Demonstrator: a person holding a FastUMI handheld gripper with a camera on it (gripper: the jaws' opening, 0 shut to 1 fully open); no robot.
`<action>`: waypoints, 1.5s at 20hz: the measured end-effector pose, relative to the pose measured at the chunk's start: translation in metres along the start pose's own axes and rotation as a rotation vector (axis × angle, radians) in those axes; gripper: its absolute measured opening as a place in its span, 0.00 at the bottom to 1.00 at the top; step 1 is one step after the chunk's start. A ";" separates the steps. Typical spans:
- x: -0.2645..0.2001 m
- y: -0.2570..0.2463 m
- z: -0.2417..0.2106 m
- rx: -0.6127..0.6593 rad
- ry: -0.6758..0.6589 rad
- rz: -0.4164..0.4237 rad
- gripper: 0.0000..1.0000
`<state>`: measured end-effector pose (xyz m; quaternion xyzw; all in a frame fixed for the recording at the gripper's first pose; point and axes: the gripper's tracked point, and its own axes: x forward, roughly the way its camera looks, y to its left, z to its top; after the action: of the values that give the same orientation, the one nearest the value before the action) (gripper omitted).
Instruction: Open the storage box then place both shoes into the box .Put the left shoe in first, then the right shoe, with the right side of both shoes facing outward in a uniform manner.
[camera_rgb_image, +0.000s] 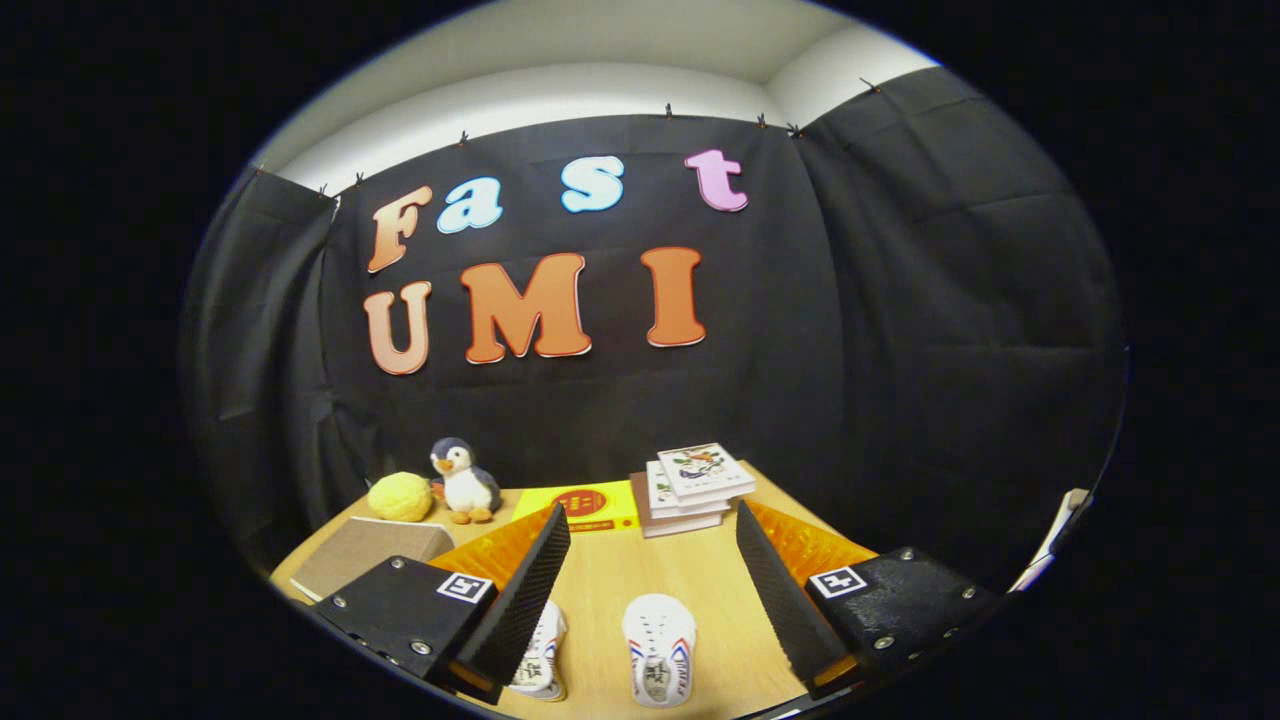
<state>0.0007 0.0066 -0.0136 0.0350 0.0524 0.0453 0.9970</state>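
Now, working across from the left: a flat brown box (372, 553) lies at the table's (620, 580) left edge, with a yellow ball (400, 496) and a toy penguin (464, 482) behind it at the far left corner. If that brown box is the storage box, which I cannot confirm, it sits right on the edge, and a careless nudge at the lid could push it off.

One white shoe (538, 655) is tucked against the left finger, partly hidden, so a sideways swing could knock it askew. The gripper (648, 575) hovers above the near edge with fingers spread wide and nothing between them but air. A second white shoe (658, 648) stands between the fingers, toe pointing away. Which is the left shoe I cannot tell, so picking the wrong one first is the real risk.

Beyond the fingers, a yellow packet (582, 505) and a stack of books (690, 488) line the far edge. Bare wood between shoes and books gives fair room; the right side looks tight, edge close by.
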 end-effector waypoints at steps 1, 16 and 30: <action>0.007 0.008 -0.006 0.045 0.029 0.050 0.99; 0.019 0.166 -0.145 0.699 0.756 0.734 0.98; 0.002 0.236 -0.194 0.911 1.028 0.926 0.98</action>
<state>-0.0389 0.2536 -0.1885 0.4285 0.4952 0.4361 0.6173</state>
